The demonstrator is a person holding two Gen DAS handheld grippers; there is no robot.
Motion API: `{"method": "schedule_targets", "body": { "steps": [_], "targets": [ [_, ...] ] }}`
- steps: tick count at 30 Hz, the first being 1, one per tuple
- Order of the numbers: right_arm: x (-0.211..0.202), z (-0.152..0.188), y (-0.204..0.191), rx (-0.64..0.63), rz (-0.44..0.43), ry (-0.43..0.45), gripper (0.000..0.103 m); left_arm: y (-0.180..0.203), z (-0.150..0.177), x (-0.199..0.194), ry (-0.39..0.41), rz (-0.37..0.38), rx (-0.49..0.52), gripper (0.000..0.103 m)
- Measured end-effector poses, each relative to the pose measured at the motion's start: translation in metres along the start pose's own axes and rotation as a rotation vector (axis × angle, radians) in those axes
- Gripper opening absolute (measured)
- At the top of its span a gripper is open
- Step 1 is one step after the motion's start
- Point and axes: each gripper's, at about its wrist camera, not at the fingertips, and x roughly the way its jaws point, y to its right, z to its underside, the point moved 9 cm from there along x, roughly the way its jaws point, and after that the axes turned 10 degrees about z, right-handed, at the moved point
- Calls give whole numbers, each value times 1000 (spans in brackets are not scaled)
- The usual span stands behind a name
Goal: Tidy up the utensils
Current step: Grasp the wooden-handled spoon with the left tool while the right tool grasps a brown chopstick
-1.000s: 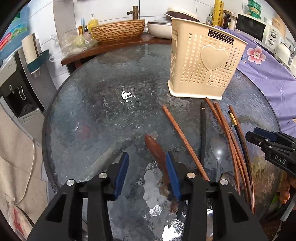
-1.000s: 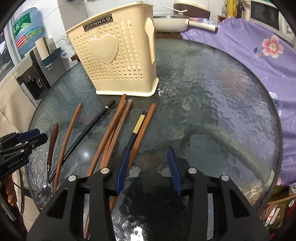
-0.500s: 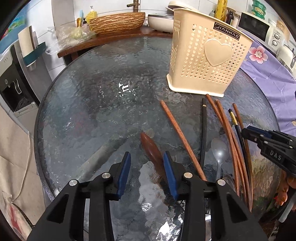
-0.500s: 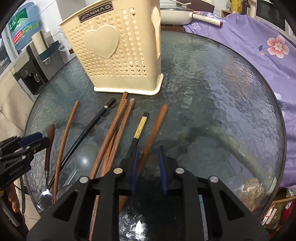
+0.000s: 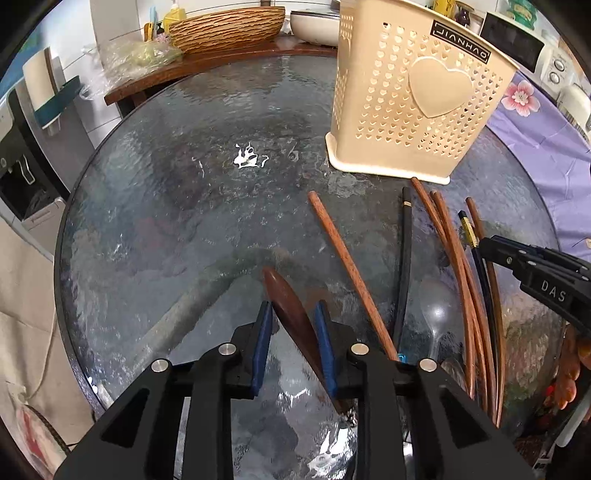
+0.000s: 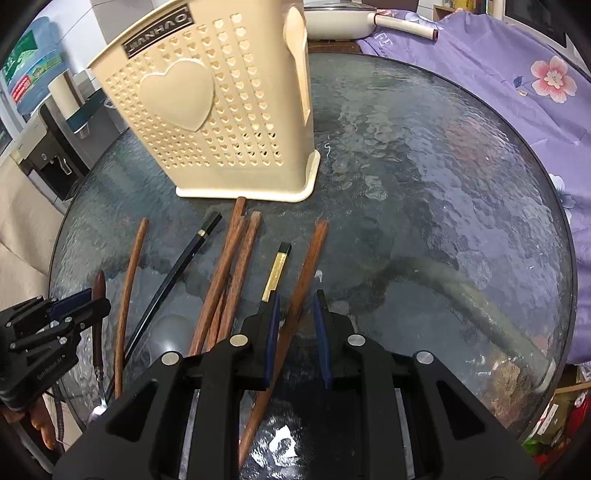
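A cream perforated utensil holder (image 5: 406, 110) (image 6: 221, 110) stands on the round glass table (image 5: 166, 221). Several brown and black chopsticks lie in front of it. My left gripper (image 5: 293, 306) has the dark wooden handle of a spoon (image 5: 291, 317) slanting between its jaws, which are closing, and the handle touches both pads. My right gripper (image 6: 295, 295) is shut on a brown chopstick (image 6: 314, 251) that crosses its pads at a slant. Beside it lies a black chopstick with a gold band (image 6: 277, 269). A pale spoon (image 5: 436, 310) lies among the chopsticks.
A purple flowered cloth (image 6: 517, 74) covers the table's right rim. Behind the table are a woven basket (image 5: 225, 26), a pan (image 6: 340, 22) and a microwave (image 5: 517, 40). A water dispenser (image 6: 48, 162) stands at the left. Each gripper shows at the edge of the other's view.
Both grippers have moved forward toward the holder and narrowed their jaws. The right closed on the brown chopstick, which swung away from the gold-banded one. The left closed around the spoon handle.
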Motion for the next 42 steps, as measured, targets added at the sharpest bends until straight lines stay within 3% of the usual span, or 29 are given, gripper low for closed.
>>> {"method": "schedule_targets", "body": {
  "steps": [8,14,29,35,42],
  "targets": [
    [6,-12,-1,7,20,-29,19,5,-9,7,-38,-29,44,21],
    [9,-20,-7,2,56,-29,10,7,-14,10,-52,-24,60,20],
    [8,-14,-12,12,82,36,9,8,-15,11,-4,-34,54,17],
    [3,-9,-6,36,66,52,7,8,-15,10,15,-24,35,17],
    [-2,-14,5,74,-18,91,7,9,-26,-4,68,-20,37,16]
  ]
}}
